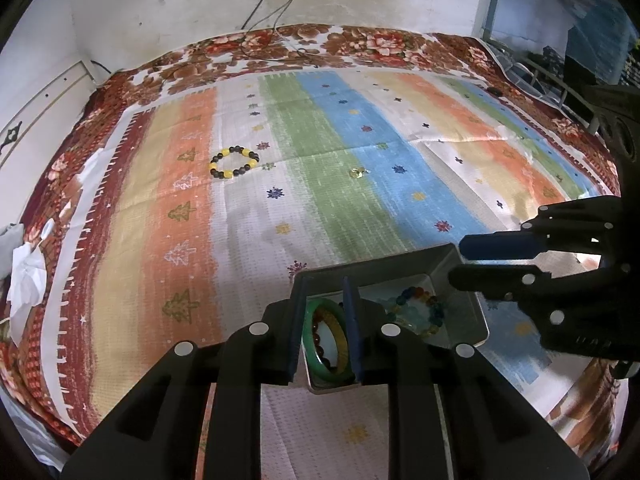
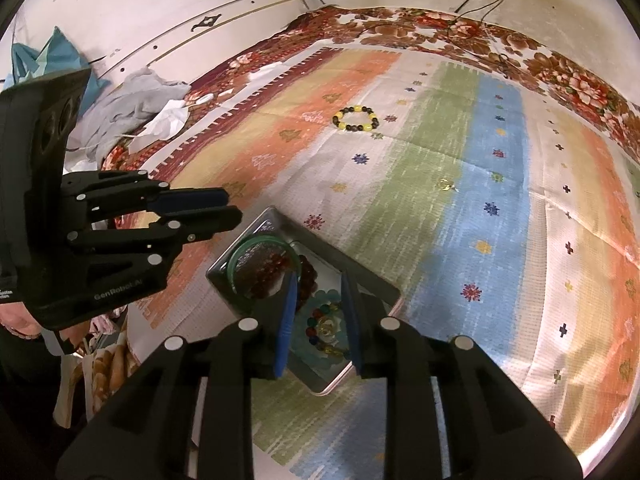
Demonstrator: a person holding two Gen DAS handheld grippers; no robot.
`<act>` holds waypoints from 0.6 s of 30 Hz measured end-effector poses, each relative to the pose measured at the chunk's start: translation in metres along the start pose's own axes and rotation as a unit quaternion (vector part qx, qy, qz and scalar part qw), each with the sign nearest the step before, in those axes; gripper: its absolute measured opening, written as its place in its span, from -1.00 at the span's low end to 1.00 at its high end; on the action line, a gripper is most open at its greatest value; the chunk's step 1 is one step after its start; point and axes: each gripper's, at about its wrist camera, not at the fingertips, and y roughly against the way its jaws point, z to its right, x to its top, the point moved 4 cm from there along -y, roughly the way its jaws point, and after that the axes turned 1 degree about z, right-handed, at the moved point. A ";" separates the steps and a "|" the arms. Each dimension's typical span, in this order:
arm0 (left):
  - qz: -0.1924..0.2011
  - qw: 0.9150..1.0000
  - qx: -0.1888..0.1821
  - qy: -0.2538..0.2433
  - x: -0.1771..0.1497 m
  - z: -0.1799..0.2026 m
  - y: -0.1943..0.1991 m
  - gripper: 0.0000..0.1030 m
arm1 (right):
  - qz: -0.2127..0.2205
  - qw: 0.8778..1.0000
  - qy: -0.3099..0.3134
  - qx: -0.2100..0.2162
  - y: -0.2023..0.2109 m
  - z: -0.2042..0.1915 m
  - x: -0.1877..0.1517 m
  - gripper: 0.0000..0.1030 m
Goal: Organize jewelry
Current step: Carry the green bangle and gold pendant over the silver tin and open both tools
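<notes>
Striped cloth (image 1: 248,240) is covering the bed, metal tray (image 1: 476,312) sitting on it holding a green bangle (image 1: 316,320) and bead bracelets. Left gripper (image 1: 324,300) and right gripper (image 2: 318,292) are hovering above the tray, jaws slightly parted, pinching nothing. Yellow-black bracelet (image 1: 235,162) is lying well apart.

Striped cloth (image 1: 280,208) covers a floral blanket (image 1: 360,46) on the bed. Far side: stained white wall (image 1: 180,0) with black cables (image 1: 276,4). Left edge: crumpled white paper (image 1: 26,280), grey cloth (image 2: 120,108).
</notes>
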 end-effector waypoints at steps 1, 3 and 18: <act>0.000 1.000 0.002 0.001 0.001 -0.002 -0.001 -0.63 | 0.000 1.000 -0.001 -0.001 -0.001 0.002 0.000 -0.52; 0.000 1.000 0.007 0.003 0.003 -0.006 -0.002 -0.59 | 0.001 1.000 -0.001 -0.006 -0.001 0.006 0.002 -0.47; 0.005 0.999 0.024 0.024 0.032 -0.035 -0.022 -0.40 | 0.001 1.000 -0.003 -0.020 -0.010 0.035 0.027 -0.36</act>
